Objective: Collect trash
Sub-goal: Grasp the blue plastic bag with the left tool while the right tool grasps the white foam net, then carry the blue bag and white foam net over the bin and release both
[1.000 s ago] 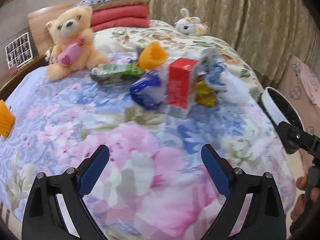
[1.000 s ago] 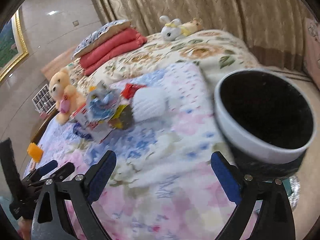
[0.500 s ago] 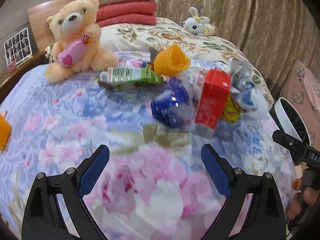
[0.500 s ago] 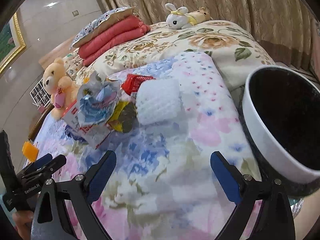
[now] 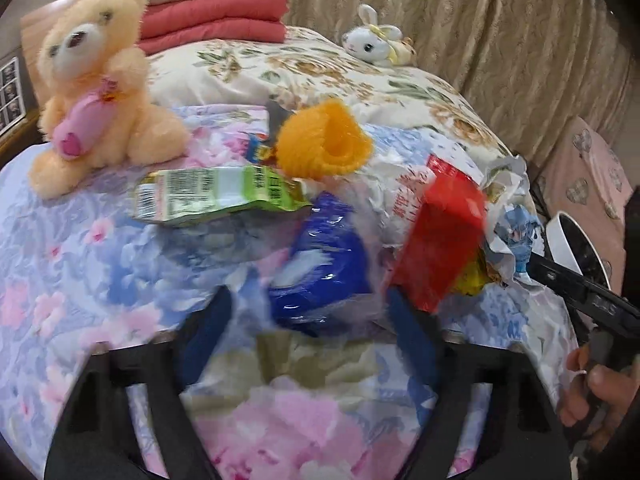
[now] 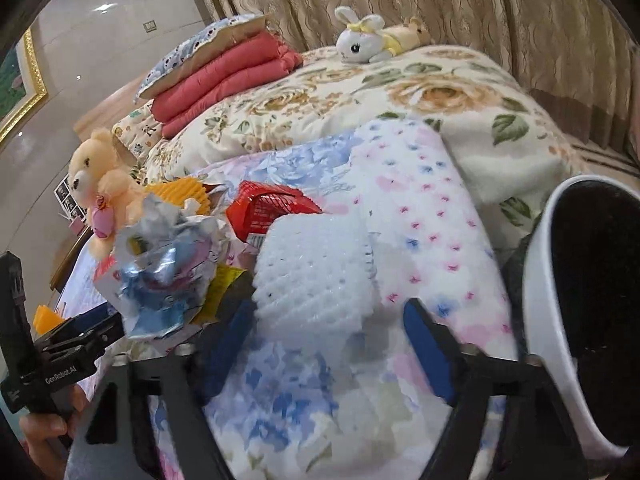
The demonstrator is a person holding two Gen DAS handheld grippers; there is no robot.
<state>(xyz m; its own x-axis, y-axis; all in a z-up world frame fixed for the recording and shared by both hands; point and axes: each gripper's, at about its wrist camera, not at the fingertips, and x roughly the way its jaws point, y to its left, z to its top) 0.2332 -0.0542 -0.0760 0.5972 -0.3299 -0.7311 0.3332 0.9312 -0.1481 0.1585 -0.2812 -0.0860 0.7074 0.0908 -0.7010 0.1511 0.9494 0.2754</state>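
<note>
Reaching across the floral-quilted bed (image 5: 80, 264), the left gripper (image 5: 308, 320) has just been closing its jaws; they stand apart, framing a crumpled blue plastic wrapper (image 5: 320, 264) without pressing on it. Just beside that lie a red cardboard carton (image 5: 440, 236), a green snack packet (image 5: 216, 196) and an orange foam net sleeve (image 5: 324, 144), all in the bed's middle. The right gripper (image 6: 324, 328), also narrowing, is unclenched around a white foam net sleeve (image 6: 316, 268). At the bed's right edge stands a white-rimmed black bin (image 6: 540, 292). A peach teddy bear (image 5: 96, 92) sits near the headboard end.
</note>
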